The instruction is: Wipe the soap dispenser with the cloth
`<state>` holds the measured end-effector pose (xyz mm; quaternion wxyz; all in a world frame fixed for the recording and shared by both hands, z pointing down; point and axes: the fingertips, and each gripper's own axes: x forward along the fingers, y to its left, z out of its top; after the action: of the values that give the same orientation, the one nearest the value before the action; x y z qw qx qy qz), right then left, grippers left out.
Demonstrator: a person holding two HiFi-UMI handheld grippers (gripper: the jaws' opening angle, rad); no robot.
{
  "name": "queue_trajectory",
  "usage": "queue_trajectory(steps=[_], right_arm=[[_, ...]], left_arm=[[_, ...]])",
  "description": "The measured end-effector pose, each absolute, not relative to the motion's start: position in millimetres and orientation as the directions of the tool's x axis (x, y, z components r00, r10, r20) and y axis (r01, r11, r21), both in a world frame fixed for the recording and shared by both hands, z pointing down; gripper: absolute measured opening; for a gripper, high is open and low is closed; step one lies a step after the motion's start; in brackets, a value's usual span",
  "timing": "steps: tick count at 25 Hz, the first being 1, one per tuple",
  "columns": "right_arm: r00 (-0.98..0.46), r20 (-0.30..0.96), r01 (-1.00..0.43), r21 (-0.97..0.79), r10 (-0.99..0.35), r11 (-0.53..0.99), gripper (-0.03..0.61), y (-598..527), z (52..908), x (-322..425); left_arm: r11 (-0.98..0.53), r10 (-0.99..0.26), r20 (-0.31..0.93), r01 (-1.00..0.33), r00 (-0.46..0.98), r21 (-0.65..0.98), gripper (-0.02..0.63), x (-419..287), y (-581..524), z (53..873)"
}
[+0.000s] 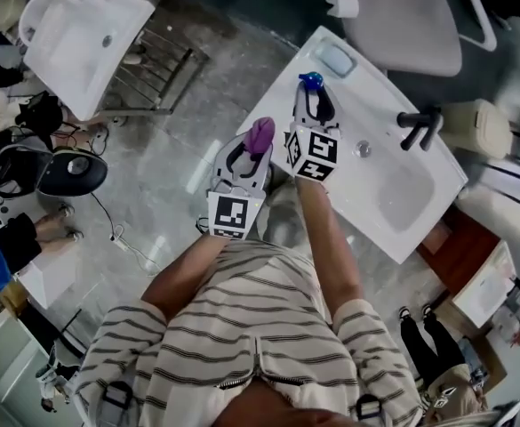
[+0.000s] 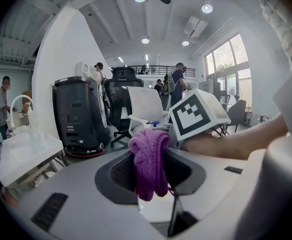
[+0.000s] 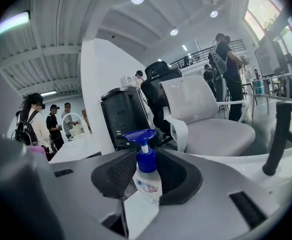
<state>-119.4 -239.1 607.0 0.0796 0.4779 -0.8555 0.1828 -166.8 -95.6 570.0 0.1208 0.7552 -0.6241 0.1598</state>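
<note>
my right hand-held gripper (image 1: pixel 313 101) has its jaws partly closed on a soap dispenser (image 1: pixel 311 81), the dark pads pressing either side of the bottle just under its blue pump head. the bottle is upright, its label facing the camera in the right gripper view. seen from my head, it is over the corner of a white sink (image 1: pixel 393 229), close to a small pale blue dish (image 1: pixel 337 59) on the rim; i cannot tell whether its base rests on the rim.

my left hand-held gripper (image 1: pixel 252 154) is closed on a purple cloth (image 1: pixel 260 133). the cloth is bunched and folded over, sticking up above the jaws and hanging down between them. it is just off the sink's edge, over the grey floor (image 1: pixel 197 123), near the dispenser but not touching it. in the left gripper view the marker cube (image 2: pixel 198 115) of my right hand-held gripper sits right behind the cloth.

a black tap (image 1: pixel 420 127) stands at the far side of the sink, and a grey office chair (image 1: pixel 402 16) is beyond it. a second white sink (image 1: pixel 82 34) is well apart at the left.
</note>
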Motion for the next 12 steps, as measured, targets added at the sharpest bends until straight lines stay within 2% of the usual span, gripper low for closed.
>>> queue_trajectory(steps=[6, 8, 12], right_arm=[[-0.528, 0.317, -0.848, -0.251, -0.788, 0.467, 0.125, -240, 614, -135], [-0.524, 0.318, -0.851, -0.244, -0.790, 0.466, 0.086, -241, 616, -138], [-0.526, 0.317, -0.849, -0.248, -0.789, 0.466, 0.075, -242, 615, -139]], left_arm=[[-0.180, -0.900, 0.406, -0.984, 0.160, -0.012, 0.132, -176, -90, 578], [-0.177, -0.902, 0.401, -0.984, 0.160, -0.007, 0.132, -177, -89, 577], [-0.174, -0.905, 0.394, -0.985, 0.160, 0.000, 0.132, -178, -88, 575]])
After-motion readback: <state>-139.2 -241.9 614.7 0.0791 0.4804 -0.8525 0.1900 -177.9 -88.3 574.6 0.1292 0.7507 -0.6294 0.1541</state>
